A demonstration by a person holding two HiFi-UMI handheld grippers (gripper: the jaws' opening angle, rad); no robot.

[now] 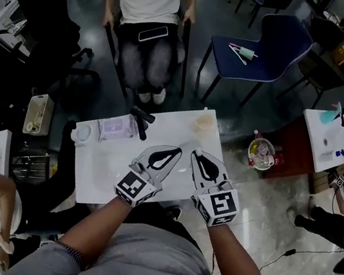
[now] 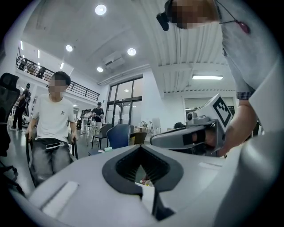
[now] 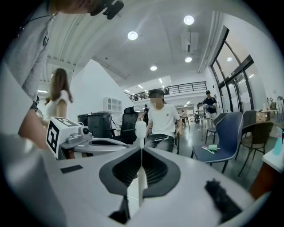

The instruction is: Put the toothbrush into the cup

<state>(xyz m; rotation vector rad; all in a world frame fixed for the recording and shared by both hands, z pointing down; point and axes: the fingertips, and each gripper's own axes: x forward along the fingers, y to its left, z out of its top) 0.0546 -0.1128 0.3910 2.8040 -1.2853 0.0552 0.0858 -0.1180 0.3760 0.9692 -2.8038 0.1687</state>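
Observation:
A white toothbrush [image 3: 140,128] stands upright between the jaws of my right gripper [image 3: 142,148], its head poking out above the tips. In the head view this right gripper [image 1: 197,153] is shut on it above the white table [image 1: 96,180]. The translucent cup [image 1: 204,121] stands at the table's far right edge, a short way beyond the right gripper's tips. My left gripper [image 1: 177,150] hovers beside the right one, jaw tips meeting. In the left gripper view the left gripper [image 2: 141,147] holds nothing that I can make out.
On the table's far left lie a clear box [image 1: 116,129], a black object [image 1: 140,123] and a small white dish [image 1: 82,133]. A person [image 1: 148,5] sits just beyond the table. A blue chair [image 1: 272,46] and a floor bin [image 1: 262,154] stand to the right.

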